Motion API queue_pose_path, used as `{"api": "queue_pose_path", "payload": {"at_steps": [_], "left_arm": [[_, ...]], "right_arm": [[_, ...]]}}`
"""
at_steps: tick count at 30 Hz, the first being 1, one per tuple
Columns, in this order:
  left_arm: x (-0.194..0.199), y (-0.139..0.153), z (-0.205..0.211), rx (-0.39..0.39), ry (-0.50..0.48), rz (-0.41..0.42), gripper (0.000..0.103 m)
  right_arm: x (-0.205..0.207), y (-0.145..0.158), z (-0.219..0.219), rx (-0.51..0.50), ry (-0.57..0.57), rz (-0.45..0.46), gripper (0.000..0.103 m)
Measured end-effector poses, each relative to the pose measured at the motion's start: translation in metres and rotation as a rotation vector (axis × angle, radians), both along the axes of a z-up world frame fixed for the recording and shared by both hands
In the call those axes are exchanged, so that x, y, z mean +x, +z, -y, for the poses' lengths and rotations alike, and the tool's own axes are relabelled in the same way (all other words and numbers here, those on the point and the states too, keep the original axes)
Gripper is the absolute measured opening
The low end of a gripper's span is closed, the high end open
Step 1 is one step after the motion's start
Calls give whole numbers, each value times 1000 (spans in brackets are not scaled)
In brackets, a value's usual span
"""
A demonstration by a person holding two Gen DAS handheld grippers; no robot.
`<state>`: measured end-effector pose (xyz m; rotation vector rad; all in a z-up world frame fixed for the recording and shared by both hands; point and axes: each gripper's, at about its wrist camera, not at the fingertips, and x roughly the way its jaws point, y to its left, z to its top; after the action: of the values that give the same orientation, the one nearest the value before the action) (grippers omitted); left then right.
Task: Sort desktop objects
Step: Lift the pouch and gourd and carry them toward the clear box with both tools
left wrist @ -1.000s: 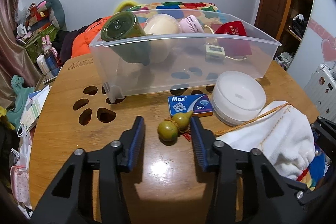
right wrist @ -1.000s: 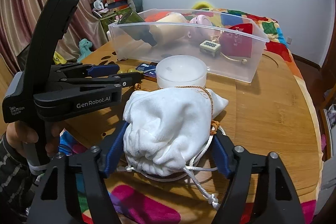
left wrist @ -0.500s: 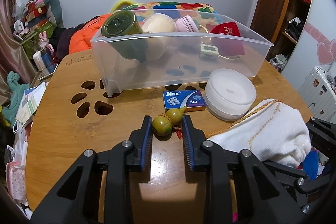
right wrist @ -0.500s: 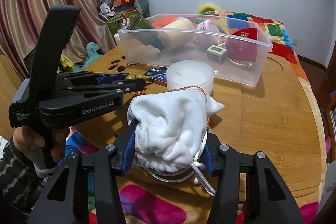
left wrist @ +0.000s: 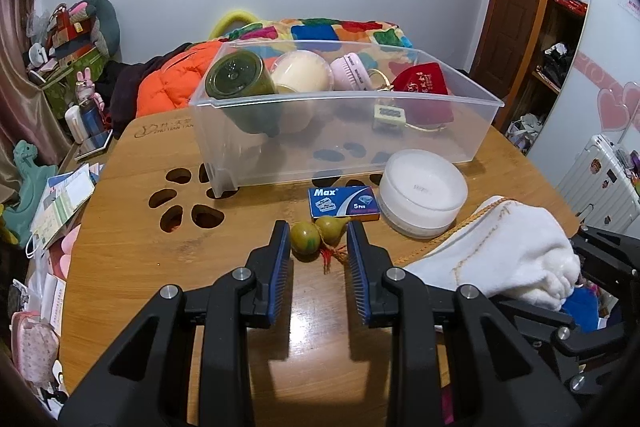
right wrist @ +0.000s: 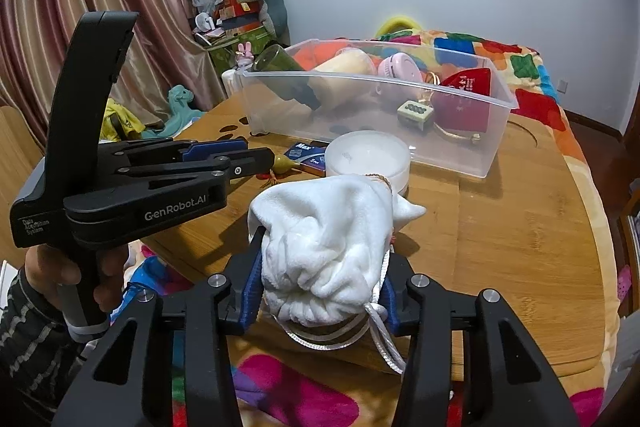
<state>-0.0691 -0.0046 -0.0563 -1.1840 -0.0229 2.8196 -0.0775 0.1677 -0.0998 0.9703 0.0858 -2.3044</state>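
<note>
On the wooden table (left wrist: pixel 132 259) in front of the clear plastic bin (left wrist: pixel 360 107), the sorting looks partly done: a green jar (left wrist: pixel 236 79), a cream tub (left wrist: pixel 302 75), a pink brush (left wrist: pixel 352 71), a red pouch (left wrist: pixel 420 83) and a small beige box (left wrist: pixel 390 115) already lie inside. Still out on the tabletop are the gourd charm (left wrist: pixel 318 233), a blue Max box (left wrist: pixel 344 203), a white round container (left wrist: pixel 422 193) and the white drawstring bag (right wrist: pixel 324 243). The left gripper (left wrist: pixel 319 253) is pressed in on the gourd charm, pads against both sides. The right gripper (right wrist: pixel 320 287) is closing on the bunched end of the bag, squeezing the cloth.
</note>
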Motion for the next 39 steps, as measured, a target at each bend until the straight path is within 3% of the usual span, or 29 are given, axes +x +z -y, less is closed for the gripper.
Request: {"api": "queue_pose_path", "payload": {"at_steps": [6, 10, 22, 39], "left_arm": [[-12, -8, -2, -32, 10, 21, 29], [-17, -13, -6, -32, -4, 33, 36], [-17, -21, -5, 0, -5, 38, 30], [2, 20, -8, 36, -21, -48, 29]], "right_arm": [[0, 1, -2, 7, -7, -4, 43], [-4, 0, -6, -2, -15, 8, 43], [-7, 3, -15, -20, -40, 8, 43], [-11, 29, -29, -41, -79, -55, 42]]}}
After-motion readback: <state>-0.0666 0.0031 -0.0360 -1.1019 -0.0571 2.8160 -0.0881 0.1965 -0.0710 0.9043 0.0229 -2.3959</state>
